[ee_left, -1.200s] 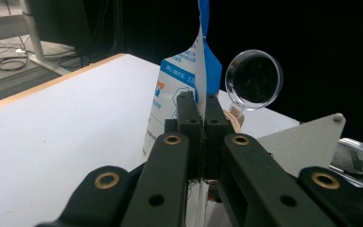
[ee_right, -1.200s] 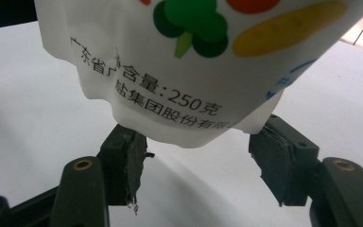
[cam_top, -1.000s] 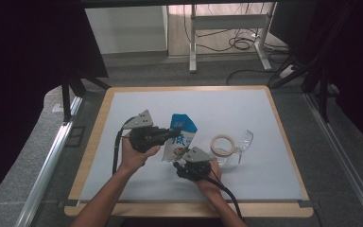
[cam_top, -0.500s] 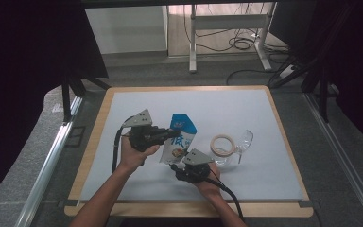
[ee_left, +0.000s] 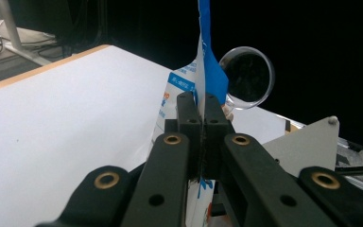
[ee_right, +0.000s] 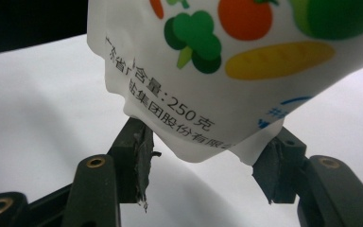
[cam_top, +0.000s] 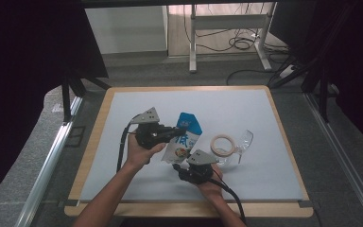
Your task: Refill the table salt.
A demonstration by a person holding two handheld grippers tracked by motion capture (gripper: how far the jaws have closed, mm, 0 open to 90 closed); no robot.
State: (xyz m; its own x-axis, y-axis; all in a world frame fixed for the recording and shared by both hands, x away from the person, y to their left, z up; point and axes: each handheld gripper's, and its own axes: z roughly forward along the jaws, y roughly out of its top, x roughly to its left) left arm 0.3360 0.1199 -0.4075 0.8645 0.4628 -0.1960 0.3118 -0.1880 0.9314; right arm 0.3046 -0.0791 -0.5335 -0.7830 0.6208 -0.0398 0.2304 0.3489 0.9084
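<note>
Pouch (cam_top: 185, 138) sits mid-table (cam_top: 264, 179) in the high view, between left tool (cam_top: 178, 131) and right tool (cam_top: 177, 170). Left gripper view: jaws clamped on its blue edge (ee_left: 206, 71). Right gripper view: jaws spread wide around its bottom corner (ee_right: 203, 142).

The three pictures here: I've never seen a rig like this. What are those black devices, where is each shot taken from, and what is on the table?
A person sits at a table covered with a white sheet and holds a hand-operated two-jaw gripper in each hand. The high view looks down from above; the other two pictures come from cameras riding on the grippers, looking along their black jaws.

The left gripper is shut on the edge of a blue and white pouch printed with vegetables. The right gripper is open, its jaws on either side of the pouch's lower corner, not clamping it.

Also on the table: a roll of tape and, beside it, a clear glass lying on its side.
</note>
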